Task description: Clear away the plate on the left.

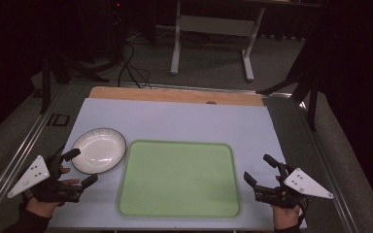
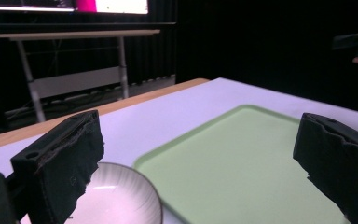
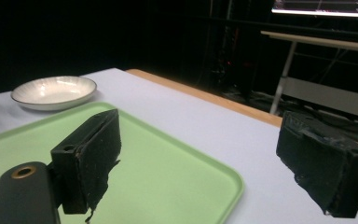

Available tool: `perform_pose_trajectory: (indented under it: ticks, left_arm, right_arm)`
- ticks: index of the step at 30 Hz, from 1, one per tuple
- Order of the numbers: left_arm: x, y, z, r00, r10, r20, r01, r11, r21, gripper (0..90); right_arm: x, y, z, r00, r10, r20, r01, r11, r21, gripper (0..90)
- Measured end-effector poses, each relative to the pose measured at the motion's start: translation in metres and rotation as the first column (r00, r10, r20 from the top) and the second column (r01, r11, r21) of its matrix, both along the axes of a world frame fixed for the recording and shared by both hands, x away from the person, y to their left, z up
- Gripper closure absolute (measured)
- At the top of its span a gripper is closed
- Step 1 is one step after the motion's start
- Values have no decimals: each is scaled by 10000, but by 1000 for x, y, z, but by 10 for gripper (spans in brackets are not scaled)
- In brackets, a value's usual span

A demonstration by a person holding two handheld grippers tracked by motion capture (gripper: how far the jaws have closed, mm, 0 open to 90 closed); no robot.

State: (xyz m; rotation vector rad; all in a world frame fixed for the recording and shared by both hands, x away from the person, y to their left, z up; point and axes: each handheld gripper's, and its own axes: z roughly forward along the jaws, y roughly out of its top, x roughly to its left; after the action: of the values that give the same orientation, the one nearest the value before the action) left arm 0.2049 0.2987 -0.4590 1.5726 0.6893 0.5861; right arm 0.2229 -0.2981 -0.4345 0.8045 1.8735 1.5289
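The jaws of both grippers stand spread wide with nothing between them. The left gripper [image 1: 84,167] hovers over the near left corner of the surface [image 1: 184,121], held by a hand [image 1: 46,204] that comes in from the near edge; one jaw tip lies just beside the near rim of the round white ribbed plate with a dark rim line [image 1: 99,150], without touching it as far as the high view shows. In the left gripper view the left gripper [image 2: 196,158] looks along its two black jaws across the plate [image 2: 121,196] and the flat pale green rectangular plastic tray with rounded corners [image 2: 242,163].

The plate sits near the left edge of the surface, just off the far left corner of the tray [image 1: 179,177], close to it but apart. The tray lies in the middle of the near half of the surface, its long side along the near edge, and carries nothing.

The right gripper [image 1: 261,170] hovers at the near right corner of the surface, just beside the right edge of the tray, held by the other hand [image 1: 286,213]. In the right gripper view the right gripper [image 3: 198,163] points over the tray [image 3: 168,177] toward the plate [image 3: 54,92] farther off. The surface is covered in pale lilac, with a bare wooden strip [image 1: 175,94] along its far edge.
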Motion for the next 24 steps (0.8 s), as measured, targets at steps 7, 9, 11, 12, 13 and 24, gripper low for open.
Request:
perform_pose_trajectory:
  ticks: [7,9,11,12,13,24]
  left_arm:
    - [0,-3,2,9967,-423,-691,419,9991,-84,3]
    - [0,-5,4,9963,-499,-704,507,9987,94,3]
    - [0,-6,5,9959,-517,-744,539,9982,273,3]
    - [0,-7,5,9954,-450,-848,475,9985,278,3]
    - [0,-7,5,9930,-528,-1058,559,9981,260,3]
    - [-9,-25,24,9818,-1528,-1131,1608,9848,654,2]
  right_arm:
    - [-2,2,0,9999,-19,106,20,9998,-179,132]
    - [-2,2,0,9999,9,126,-7,9998,-189,132]
    - [-2,2,0,9999,-11,117,14,9998,-221,132]
    - [-2,2,-1,9999,-10,105,12,9997,-224,132]
    - [-3,2,-1,9999,-39,100,41,9997,-243,132]
    - [-4,5,0,9998,186,4,-186,9998,-73,134]
